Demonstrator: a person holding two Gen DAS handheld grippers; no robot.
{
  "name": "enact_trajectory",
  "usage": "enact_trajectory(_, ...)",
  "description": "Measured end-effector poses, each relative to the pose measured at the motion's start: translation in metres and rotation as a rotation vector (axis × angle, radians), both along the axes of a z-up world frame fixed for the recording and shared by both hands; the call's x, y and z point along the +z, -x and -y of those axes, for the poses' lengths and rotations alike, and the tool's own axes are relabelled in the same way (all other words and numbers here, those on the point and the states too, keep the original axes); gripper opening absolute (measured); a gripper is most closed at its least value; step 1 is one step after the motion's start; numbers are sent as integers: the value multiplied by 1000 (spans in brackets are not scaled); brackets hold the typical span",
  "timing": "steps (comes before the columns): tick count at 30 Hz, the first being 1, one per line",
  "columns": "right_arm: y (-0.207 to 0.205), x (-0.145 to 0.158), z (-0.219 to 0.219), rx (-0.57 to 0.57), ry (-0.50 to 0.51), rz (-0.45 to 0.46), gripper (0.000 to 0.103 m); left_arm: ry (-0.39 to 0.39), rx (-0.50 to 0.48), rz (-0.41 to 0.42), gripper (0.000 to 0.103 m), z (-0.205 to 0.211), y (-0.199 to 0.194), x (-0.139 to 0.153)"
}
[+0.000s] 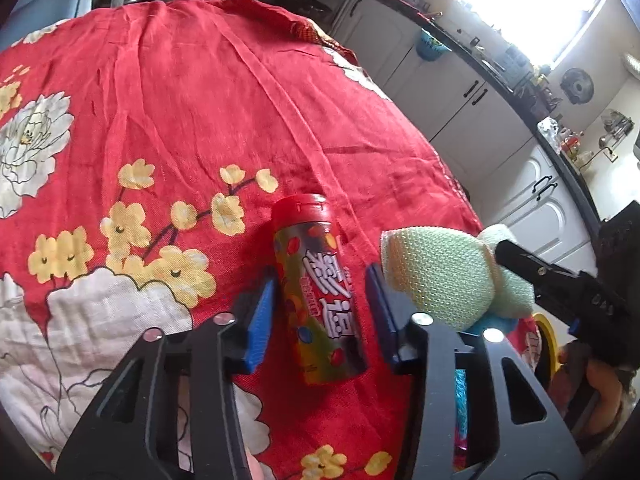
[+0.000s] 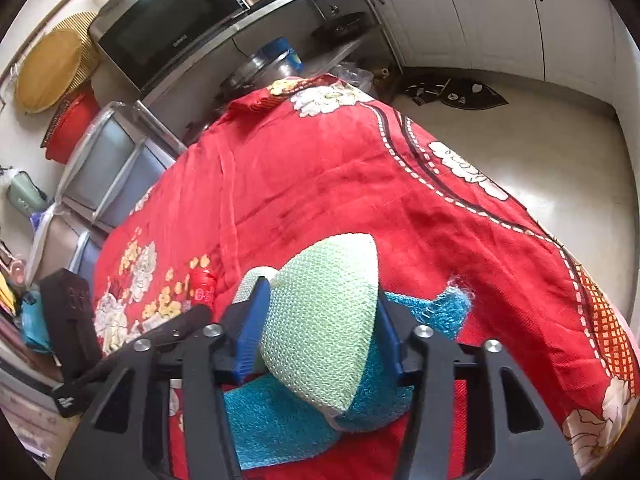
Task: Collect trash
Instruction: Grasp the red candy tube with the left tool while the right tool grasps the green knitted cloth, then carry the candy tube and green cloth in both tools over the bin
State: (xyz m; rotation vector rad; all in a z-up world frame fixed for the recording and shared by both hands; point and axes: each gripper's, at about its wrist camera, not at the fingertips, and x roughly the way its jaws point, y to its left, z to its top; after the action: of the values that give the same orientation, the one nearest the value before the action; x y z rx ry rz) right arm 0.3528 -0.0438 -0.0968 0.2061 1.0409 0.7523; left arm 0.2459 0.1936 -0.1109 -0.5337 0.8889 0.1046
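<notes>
A red-capped candy tube (image 1: 320, 296) with a colourful printed label lies on the red flowered tablecloth (image 1: 168, 92). My left gripper (image 1: 322, 312) is open, its blue pads on either side of the tube, not touching it. My right gripper (image 2: 320, 322) is shut on a folded pale green scrub sponge (image 2: 324, 320), held just above the cloth over a teal knitted cloth (image 2: 276, 420). The sponge (image 1: 436, 276) and the right gripper's black body show at the right of the left wrist view. The tube's red cap (image 2: 202, 286) shows in the right wrist view.
The table (image 2: 440, 168) ends at the right, with pale floor (image 2: 560, 152) beyond. White cabinets (image 1: 452, 92) and a cluttered counter run along the far right. A microwave (image 2: 160, 28) and pots stand on a steel shelf behind the table.
</notes>
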Motion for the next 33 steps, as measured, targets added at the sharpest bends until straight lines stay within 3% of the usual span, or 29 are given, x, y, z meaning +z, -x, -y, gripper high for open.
enact_trajectory(6,13,23,6,1,-36,77,31,-19,-3,1,29,0,1,0)
enact_trajectory(13,35,48,18,-9,-22,187,30,-54,-11,60,28,10,14,21)
enact_trajectory(26,67,77,60,-84,-119,269,29,-71,-53,177,28,36,42,66)
enact_trajectory(33,83,95,82,-117,-89,329,29,-79,-107,219,28,59,47,83)
